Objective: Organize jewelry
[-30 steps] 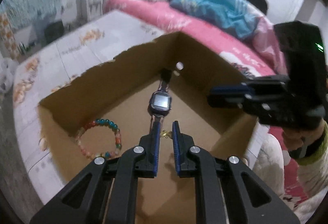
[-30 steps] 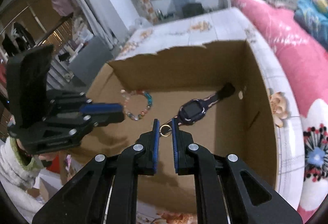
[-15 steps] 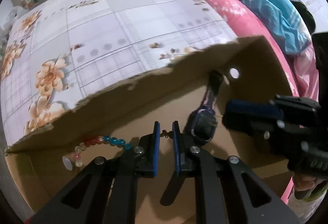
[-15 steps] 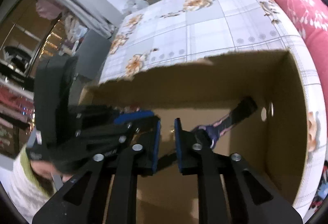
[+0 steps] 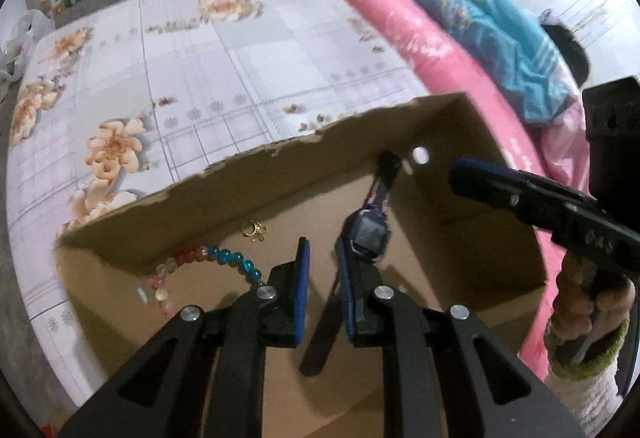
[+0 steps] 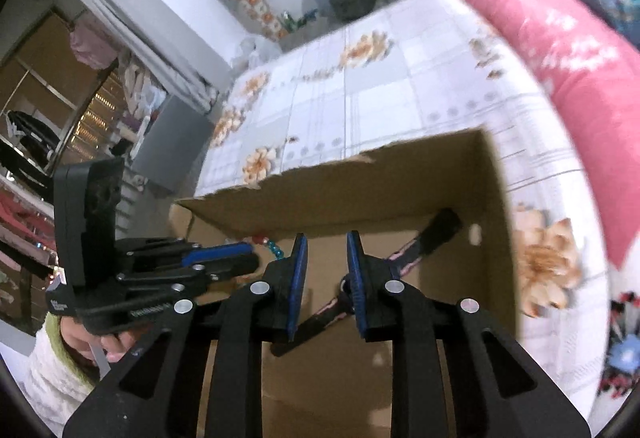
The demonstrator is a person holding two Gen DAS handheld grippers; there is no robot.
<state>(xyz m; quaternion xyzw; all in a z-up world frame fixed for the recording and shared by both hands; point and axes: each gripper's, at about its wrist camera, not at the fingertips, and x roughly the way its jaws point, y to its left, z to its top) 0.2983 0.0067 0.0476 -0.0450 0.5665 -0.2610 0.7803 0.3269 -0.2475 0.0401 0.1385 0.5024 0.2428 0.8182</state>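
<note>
A purple smartwatch (image 5: 370, 232) lies flat on the floor of an open cardboard box (image 5: 500, 238). Its long axis runs from the middle of the floor up to the far right corner, where one strap end leans against the wall beside a round hole (image 5: 420, 155). In the right wrist view the same smartwatch (image 6: 416, 250) slants from lower left to upper right behind the fingers.

A small gold ring (image 5: 253, 230) rests near the foot of the far wall. A beaded bracelet (image 5: 208, 264) of blue, red and pale beads curves along the left side of the floor, close to the left wall. The far wall's top edge is torn and ragged. The middle of the box floor lies bare between the bracelet and the watch. The box sits on a floral tabletop (image 5: 200, 77), with a pink bed (image 5: 400, 17) beyond.

The left gripper (image 5: 322, 258) hovers over the box floor, its jaws narrowly parted with nothing between them. The right gripper (image 6: 326, 254) has just been opening; its jaws stand a little apart and empty, above the watch strap.
</note>
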